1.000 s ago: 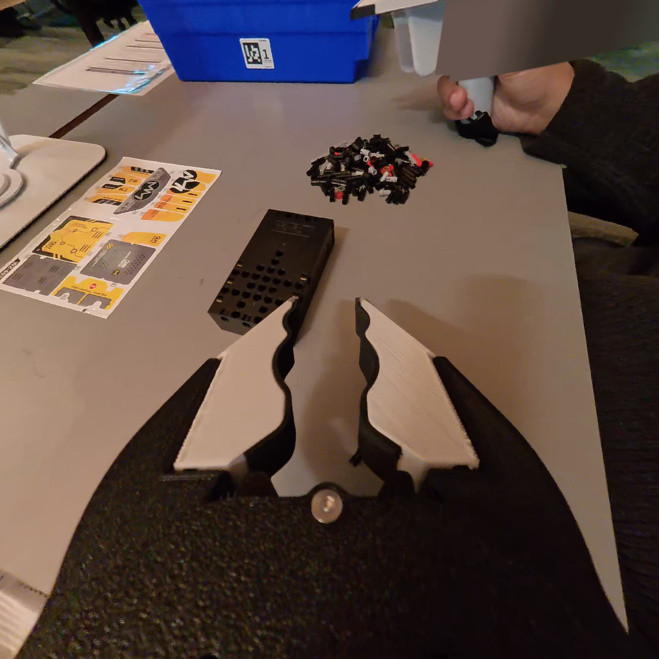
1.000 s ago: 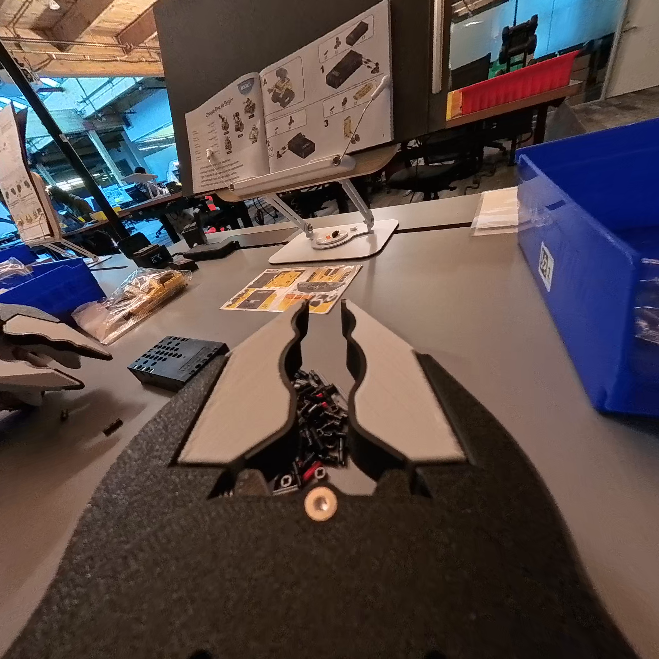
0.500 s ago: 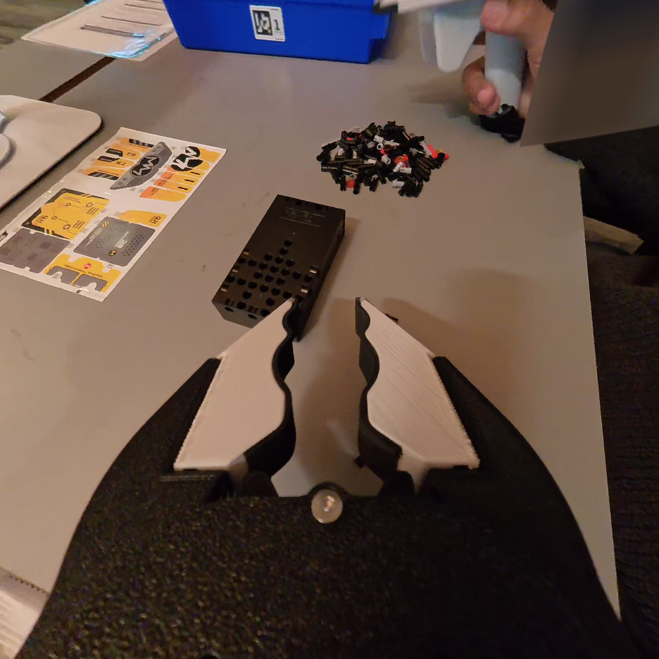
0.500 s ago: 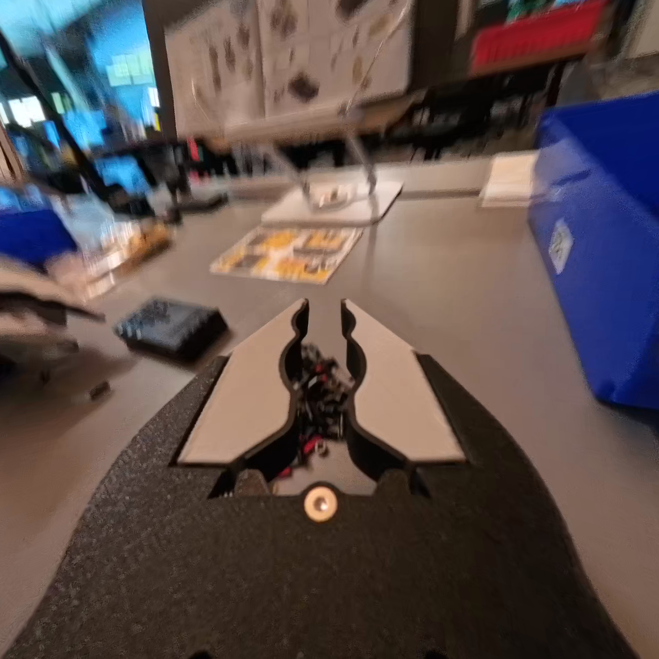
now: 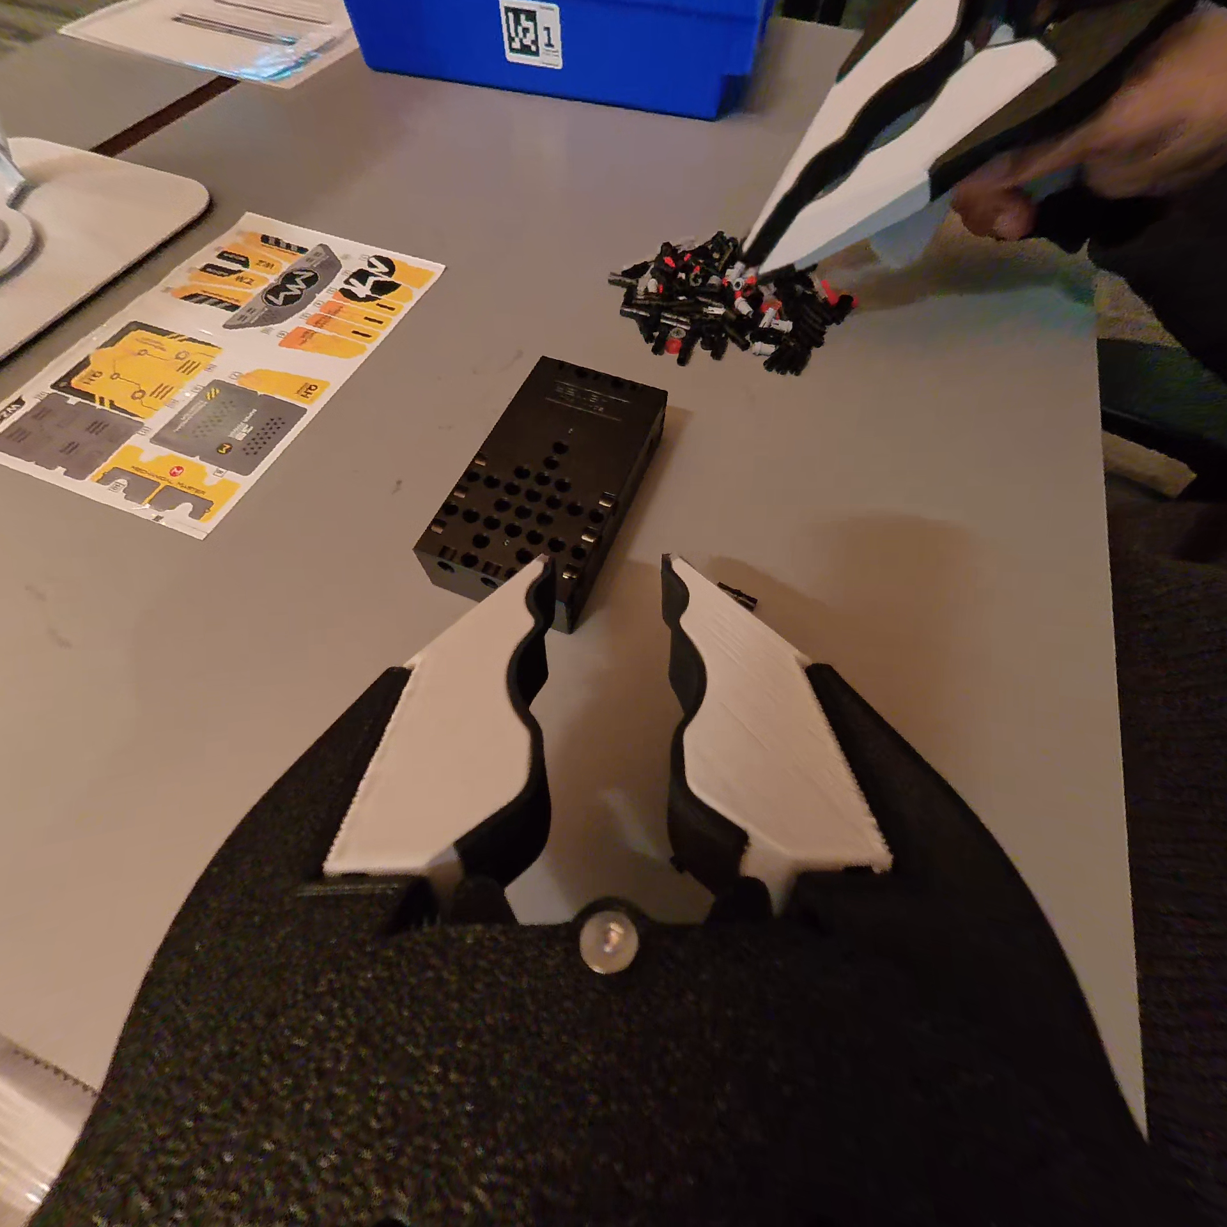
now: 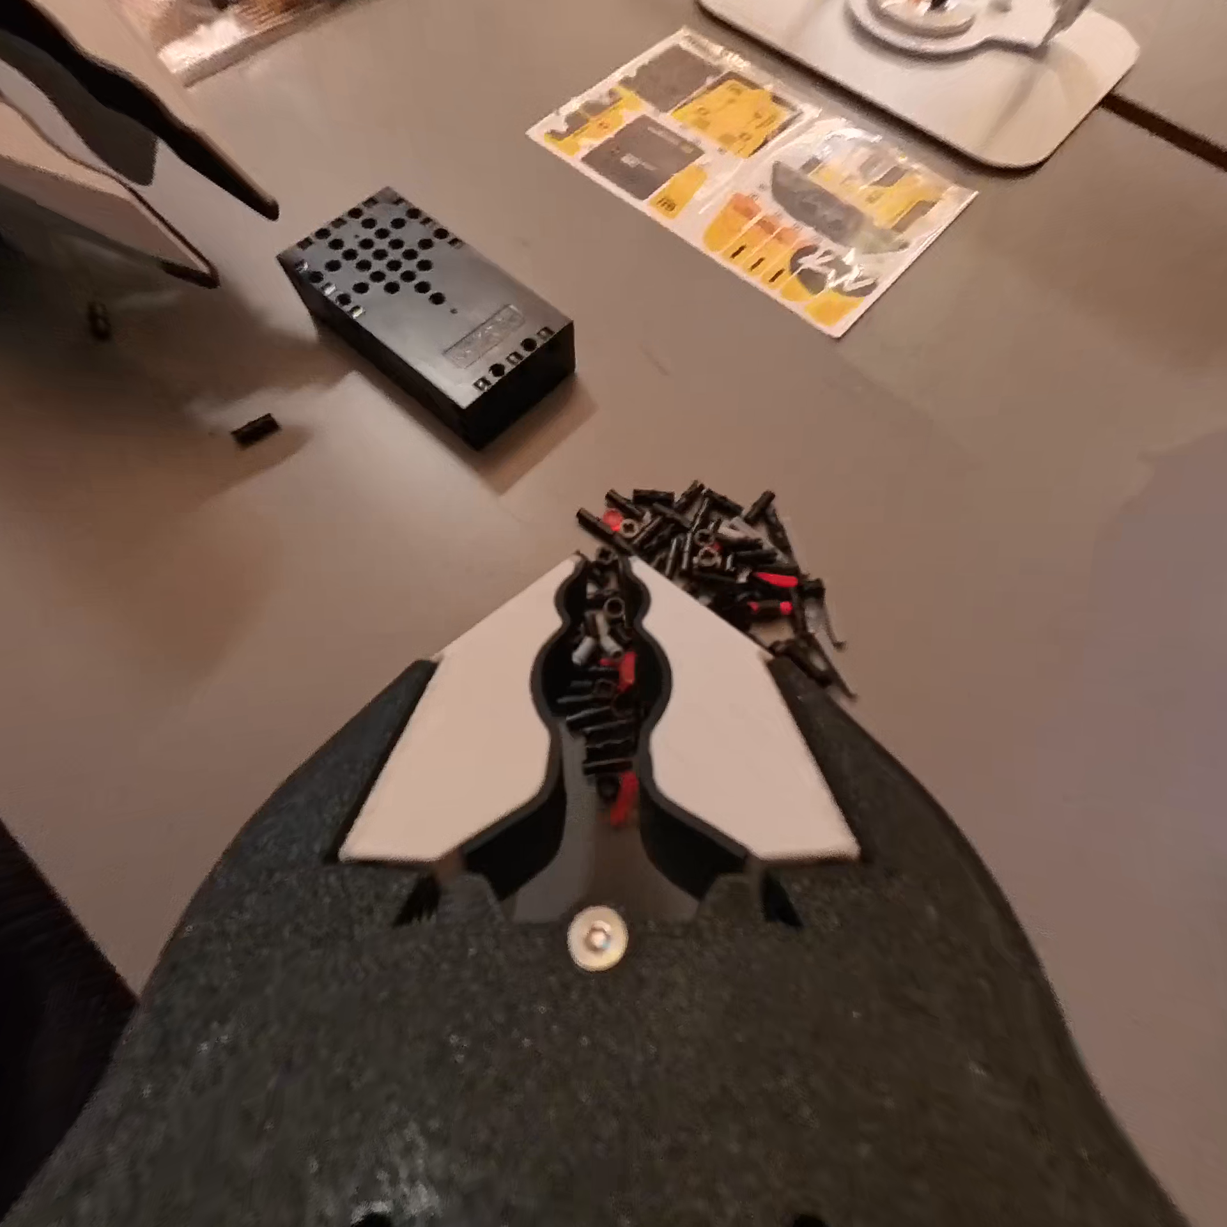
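Note:
My left gripper (image 5: 605, 570) is open and empty, low over the grey table (image 5: 863, 465). Its left fingertip overlaps the near end of a black perforated box (image 5: 544, 478). A loose black pin (image 5: 737, 593) lies by its right fingertip. My right gripper (image 6: 603, 563) points down into a pile of small black, red and grey pins (image 6: 717, 551). Its jaws are nearly closed, with pins showing between them; I cannot tell if one is pinched. The left wrist view shows it (image 5: 753, 262) with a hand behind it, tips in the pile (image 5: 724, 305).
A yellow and grey sticker sheet (image 5: 199, 372) lies left of the box. A blue bin (image 5: 564, 46) stands at the far edge, and a stand's grey base (image 5: 80, 226) at the far left. The table's edge (image 5: 1115, 664) runs close on the right. Another loose pin (image 6: 255, 428) lies near the box (image 6: 425, 312). The gap from one gripper's tips to the other's is roughly 15 cm. My right tips are about 15 cm from the loose pin (image 6: 255, 428), my left tips only 5 cm.
My right gripper has tipped down from level and dropped its tips into the pin pile, with the jaws narrowing. My left gripper has hardly moved.

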### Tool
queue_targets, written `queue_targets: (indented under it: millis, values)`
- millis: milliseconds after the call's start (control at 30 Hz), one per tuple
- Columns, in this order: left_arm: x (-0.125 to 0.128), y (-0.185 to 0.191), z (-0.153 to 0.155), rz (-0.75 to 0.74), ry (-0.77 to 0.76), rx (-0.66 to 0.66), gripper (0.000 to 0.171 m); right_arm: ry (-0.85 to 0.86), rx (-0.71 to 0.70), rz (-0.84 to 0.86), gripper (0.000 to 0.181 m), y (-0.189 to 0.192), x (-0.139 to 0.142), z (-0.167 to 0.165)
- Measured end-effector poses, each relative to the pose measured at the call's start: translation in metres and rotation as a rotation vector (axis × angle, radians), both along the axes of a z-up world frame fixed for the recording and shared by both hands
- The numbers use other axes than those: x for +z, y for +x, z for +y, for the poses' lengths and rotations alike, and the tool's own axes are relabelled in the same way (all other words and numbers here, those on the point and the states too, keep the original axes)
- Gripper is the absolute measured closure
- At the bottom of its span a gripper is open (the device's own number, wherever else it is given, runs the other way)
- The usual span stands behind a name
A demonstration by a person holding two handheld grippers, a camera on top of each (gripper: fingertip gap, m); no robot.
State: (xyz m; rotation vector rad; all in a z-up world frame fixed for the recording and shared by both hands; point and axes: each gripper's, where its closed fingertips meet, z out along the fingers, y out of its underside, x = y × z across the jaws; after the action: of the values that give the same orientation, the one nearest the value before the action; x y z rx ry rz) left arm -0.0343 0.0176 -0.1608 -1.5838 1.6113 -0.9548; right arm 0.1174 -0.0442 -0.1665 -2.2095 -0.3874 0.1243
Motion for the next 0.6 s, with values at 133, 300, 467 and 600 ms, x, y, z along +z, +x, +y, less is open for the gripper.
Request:
queue_targets:
  millis: [133, 300, 467, 600]
  values:
    - [0.0, 0.0, 0.0, -0.001, -0.002, 0.001, 0.141, -0.06, 0.001, -0.059, 0.171, 0.002, -0.016, -0.005]
    - [0.0, 0.0, 0.0, 0.0, -0.004, 0.002, 0.141, -0.094, 0.005, -0.055, 0.171, 0.002, -0.023, -0.007]
    - [0.0, 0.0, 0.001, 0.002, -0.008, 0.005, 0.141, -0.112, 0.01, -0.074, 0.171, 0.003, -0.026, -0.005]
    - [0.0, 0.0, 0.001, 0.0, -0.009, 0.007, 0.141, -0.126, 0.01, -0.102, 0.171, 0.006, -0.028, -0.003]
